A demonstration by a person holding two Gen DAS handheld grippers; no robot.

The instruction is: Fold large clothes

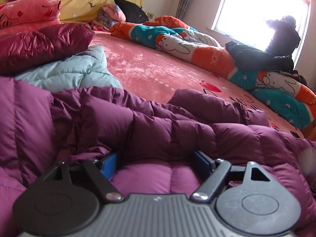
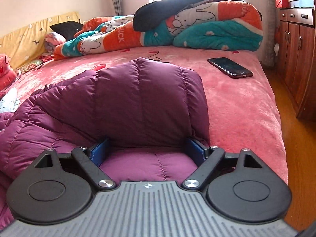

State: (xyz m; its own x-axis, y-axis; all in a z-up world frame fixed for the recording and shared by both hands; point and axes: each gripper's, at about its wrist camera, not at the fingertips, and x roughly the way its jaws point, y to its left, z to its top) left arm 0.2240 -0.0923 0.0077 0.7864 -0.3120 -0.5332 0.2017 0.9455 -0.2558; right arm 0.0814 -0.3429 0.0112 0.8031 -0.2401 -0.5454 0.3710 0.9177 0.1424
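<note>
Purple quilted fabric fills the near part of both views: it is the coat [image 1: 150, 122], lying on the pink bed [image 1: 150, 67] close to the near edge. I hold my left gripper [image 1: 156, 160] low and tilted down over it. Its jaws are spread wide, and a puffy fold of the coat bulges between the blue pads [image 1: 110, 160]; I cannot tell if the pads press it, it looks only to sit between them. My right gripper [image 2: 147, 150] is tilted down in the same way, jaws spread as wide as they go, and the coat's folded end rises in the gap, its sides touching or nearly touching the pads [image 2: 98, 151].

Beyond the left gripper, to its left, a light blue jacket [image 1: 71, 69] lies with a dark red jacket [image 1: 39, 43] on top of it. To the right of the right gripper a phone [image 2: 230, 67] lies flat on the bed, apart from the coat. Farther away a rolled orange and teal blanket [image 2: 197, 29] runs along the far side of the bed, with dark clothes [image 2: 162, 13] on it. A wooden cabinet [image 2: 296, 45] stands at the right, with boxes [image 2: 296, 0] on top. At the head of the bed are pink pillows [image 1: 27, 13] and a yellow headboard [image 1: 86, 0].
</note>
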